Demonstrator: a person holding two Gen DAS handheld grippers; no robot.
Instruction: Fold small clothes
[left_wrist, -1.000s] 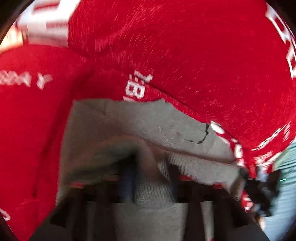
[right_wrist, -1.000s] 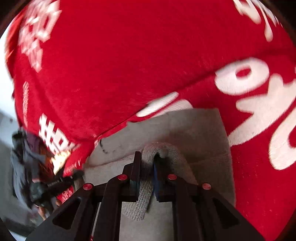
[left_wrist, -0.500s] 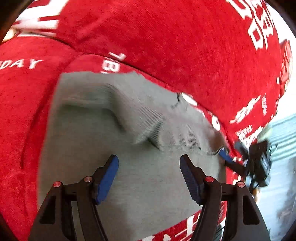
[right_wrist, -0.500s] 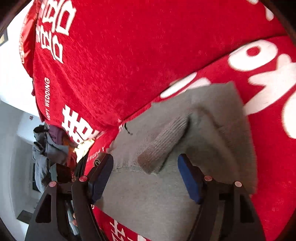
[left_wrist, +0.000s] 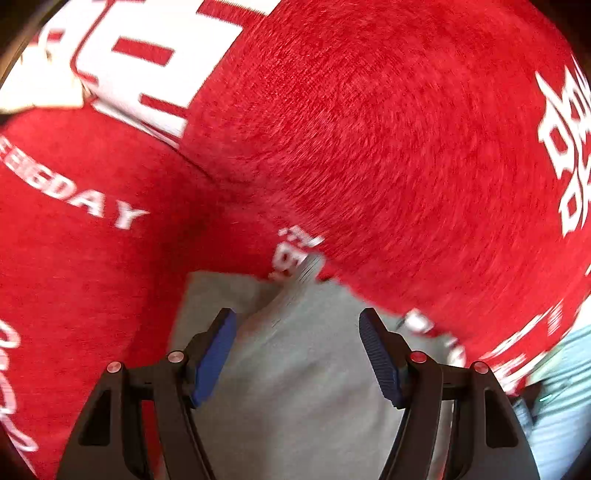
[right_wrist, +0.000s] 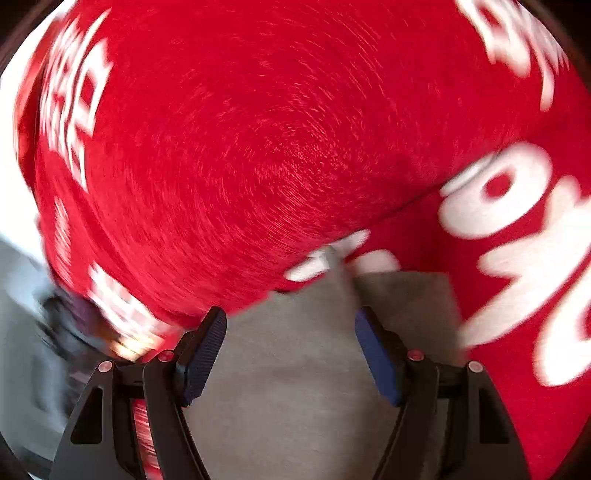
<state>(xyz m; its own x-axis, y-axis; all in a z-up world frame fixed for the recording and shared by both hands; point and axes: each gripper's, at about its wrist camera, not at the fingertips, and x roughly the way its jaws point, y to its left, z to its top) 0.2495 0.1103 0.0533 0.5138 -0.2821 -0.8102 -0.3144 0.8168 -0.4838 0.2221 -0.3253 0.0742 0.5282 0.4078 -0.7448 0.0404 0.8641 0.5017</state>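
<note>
Both views blurred by motion. Grey garment (left_wrist: 306, 373) lay flat on the red cloth (left_wrist: 369, 147) with white lettering, below and beyond both claws.

Left gripper (left_wrist: 295, 350) — jaws spread wide, having just been opening; nothing between the blue pads (left_wrist: 216, 354), only the grey fabric seen through the gap underneath, a raised fold running from the gap toward the far edge.

Right gripper (right_wrist: 290, 350) — likewise released, its jaws just sprung apart; grey garment (right_wrist: 310, 369) lay under the gap, no pad touching it, its far corner reaching the red cloth's (right_wrist: 258, 147) seam.
</note>
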